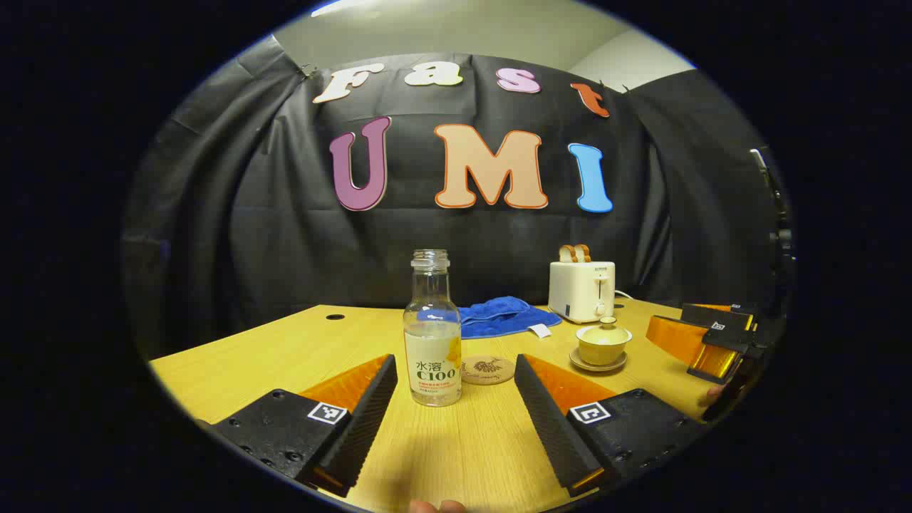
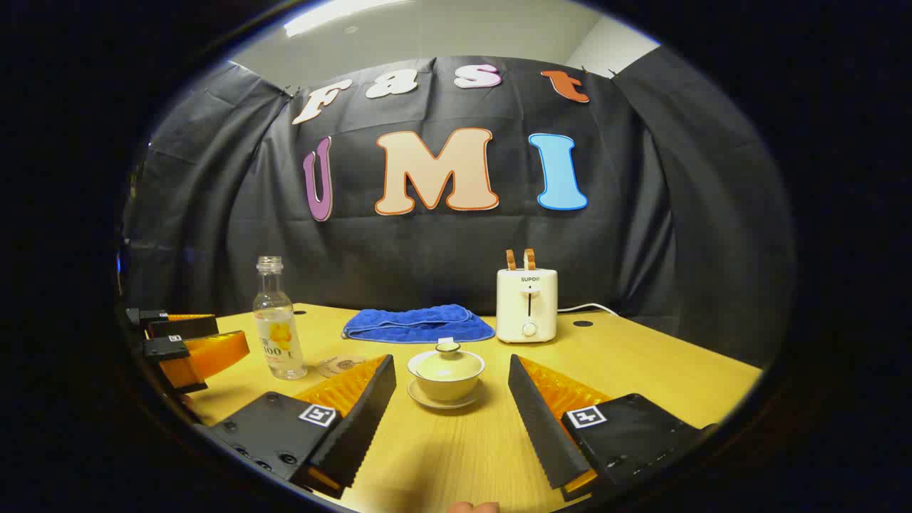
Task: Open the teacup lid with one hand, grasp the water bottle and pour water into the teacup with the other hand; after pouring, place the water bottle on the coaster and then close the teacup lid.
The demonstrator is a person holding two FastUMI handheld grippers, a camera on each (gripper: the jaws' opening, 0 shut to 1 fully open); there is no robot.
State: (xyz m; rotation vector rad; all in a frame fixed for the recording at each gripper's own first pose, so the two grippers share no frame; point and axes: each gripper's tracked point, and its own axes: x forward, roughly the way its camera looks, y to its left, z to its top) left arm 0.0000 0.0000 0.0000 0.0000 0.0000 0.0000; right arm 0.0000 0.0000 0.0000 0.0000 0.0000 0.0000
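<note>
Both cams sit low over the surface (image 1: 235, 356) near its front edge, facing the back wall. Left gripper view lines up on the water bottle (image 1: 432, 335), close in. Right gripper view lines up on the teacup (image 2: 446, 377). Shared: bottle, teacup, coaster (image 1: 487, 370), blue cloth (image 2: 419, 324), toaster (image 2: 527, 303).

Both views are evenly and fairly brightly lit from above: a ceiling light (image 2: 335, 13) glares white at the top of the right gripper view, and a smaller strip of it shows at the top of the left gripper view. The wooden bench (image 1: 285, 349) glows warm yellow, with soft, short shadows under the water bottle (image 1: 432, 335) and the teacup (image 2: 447, 374). The black cloth wall (image 2: 641, 214) takes a dull sheen along its folds. Focus is sharp in the middle; toward the rim, straight lines bow with the fisheye, and the picture darkens and softens. The bottle glass carries small highlights.
</note>
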